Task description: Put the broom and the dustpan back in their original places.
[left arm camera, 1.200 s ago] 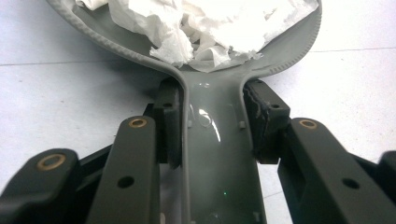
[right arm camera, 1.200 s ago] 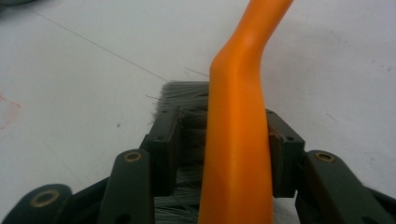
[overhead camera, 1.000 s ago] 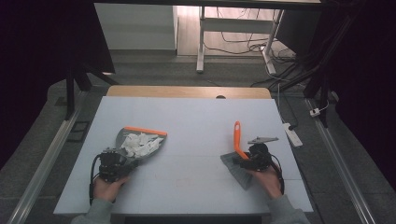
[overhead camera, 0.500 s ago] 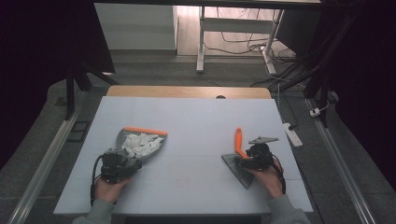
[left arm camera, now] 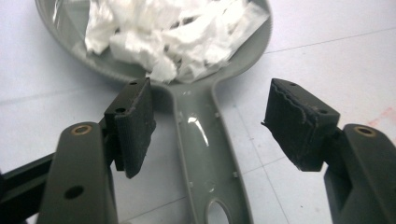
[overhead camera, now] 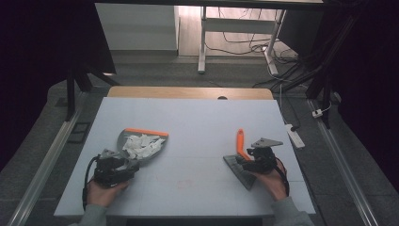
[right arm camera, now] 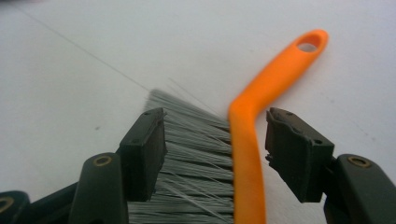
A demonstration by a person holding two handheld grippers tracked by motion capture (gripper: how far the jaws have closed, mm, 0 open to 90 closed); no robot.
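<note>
The dustpan (left arm camera: 196, 88), full of white paper scraps (left arm camera: 168, 32), lies on the table (overhead camera: 197, 122) at eight o'clock; the left gripper (left arm camera: 212, 123) has just been opening, jaws apart astride its handle. At four o'clock, the brush (right arm camera: 243, 158) lies between the right gripper's (right arm camera: 215, 151) wide-open jaws.

A recording lab or test room is suggested. A plain pale-grey rectangular worktable (overhead camera: 188, 117) is set on a grey carpeted floor (overhead camera: 51, 141), with metal rails (overhead camera: 44, 162) laid along both sides. Loose black cables (overhead camera: 244, 42) and a white power strip (overhead camera: 295, 135) are seen behind it, beside a white-legged desk frame (overhead camera: 202, 37). The surroundings are kept dark.
</note>
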